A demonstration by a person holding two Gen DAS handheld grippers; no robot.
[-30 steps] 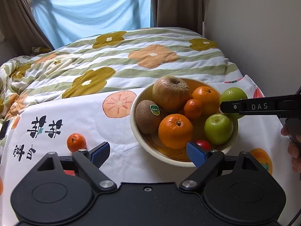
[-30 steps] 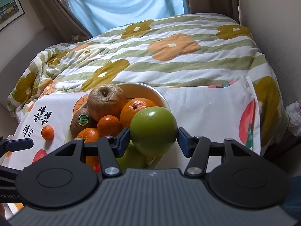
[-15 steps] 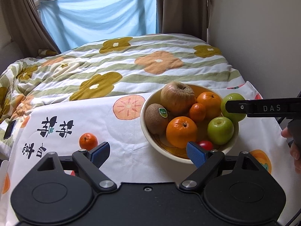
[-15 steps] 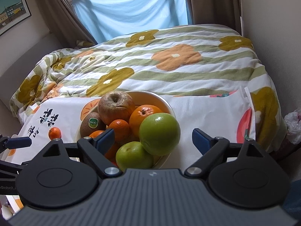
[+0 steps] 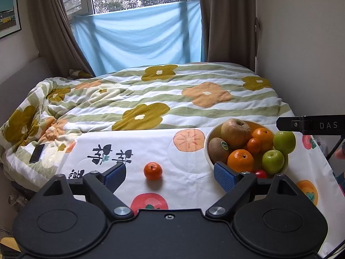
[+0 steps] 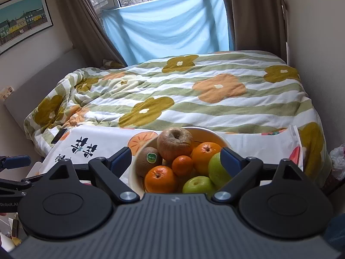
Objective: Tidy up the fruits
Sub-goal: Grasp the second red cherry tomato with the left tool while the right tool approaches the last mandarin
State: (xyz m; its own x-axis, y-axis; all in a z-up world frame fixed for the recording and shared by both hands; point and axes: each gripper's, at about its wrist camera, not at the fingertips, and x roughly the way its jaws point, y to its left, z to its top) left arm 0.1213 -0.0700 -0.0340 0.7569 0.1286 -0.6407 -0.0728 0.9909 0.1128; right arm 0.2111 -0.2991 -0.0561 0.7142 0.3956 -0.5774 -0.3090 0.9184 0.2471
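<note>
- Fruit status: we see one mandarin (image 5: 152, 170) lying loose on the persimmon-print cloth (image 5: 185, 181) that covers the counter, well apart from the bowl (image 5: 207, 149).
- Bowl contents: a wrinkled apple (image 6: 175, 143), a kiwi (image 6: 148, 161), two oranges, a small mandarin, two green apples and a red cherry tomato (image 5: 261, 174) fill the bowl to its rim; the larger green apple (image 5: 284, 142) sits high at the right edge.
- Left claw (image 5: 170, 176): fully spread and holding nothing; the loose mandarin lies between its blue pads, ahead of them.
- Right claw (image 6: 175, 158): also spread wide and empty, hovering above the bowl.
- Step in hand, as we judge it: collect the loose mandarin with the left claw.
- Risk 1: the mandarin is round and the cloth is slack; a pad touching one side first may roll it toward the counter edge.
- Risk 2: the pile is heaped; adding a fruit, or brushing the high green apple with the right claw, may topple it over the rim.
- Risk 3: dragging a pad may bunch the cloth and shift the bowl.
</note>
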